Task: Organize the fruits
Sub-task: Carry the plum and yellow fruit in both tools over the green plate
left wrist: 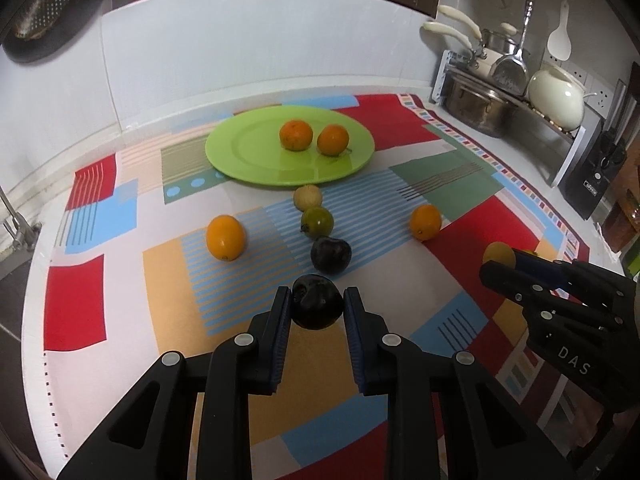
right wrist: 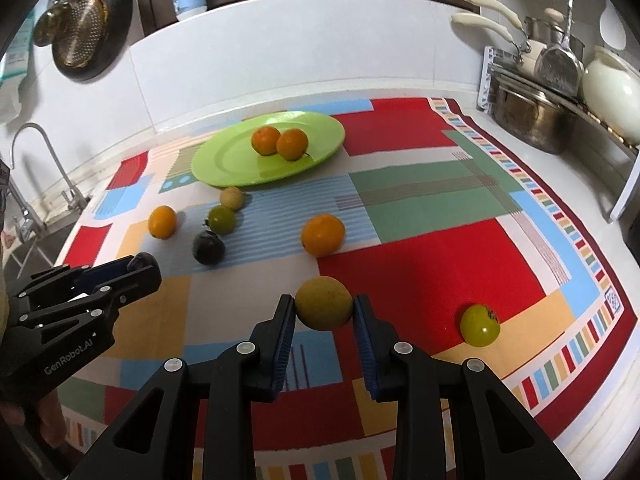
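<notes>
Cloth (left wrist: pixel 460 248) in bright red, blue, green and orange blocks covers the counter (right wrist: pixel 532 160), and toward its back lies a green plate (left wrist: pixel 248 152) holding two oranges (left wrist: pixel 296 135) side by side. Loose on the cloth in front of the plate sit two more oranges (left wrist: pixel 225 237), a dark plum (left wrist: pixel 331 254), a green fruit (left wrist: pixel 317 221) and a pale round fruit (left wrist: pixel 307 197), with a yellow-green fruit (right wrist: pixel 479 325) well off to the right. The left claw (left wrist: pixel 317 312) pinches a second dark plum (left wrist: pixel 316 306) just above the cloth, and the right claw (right wrist: pixel 324 310) pinches a yellowish fruit (right wrist: pixel 324 303).
</notes>
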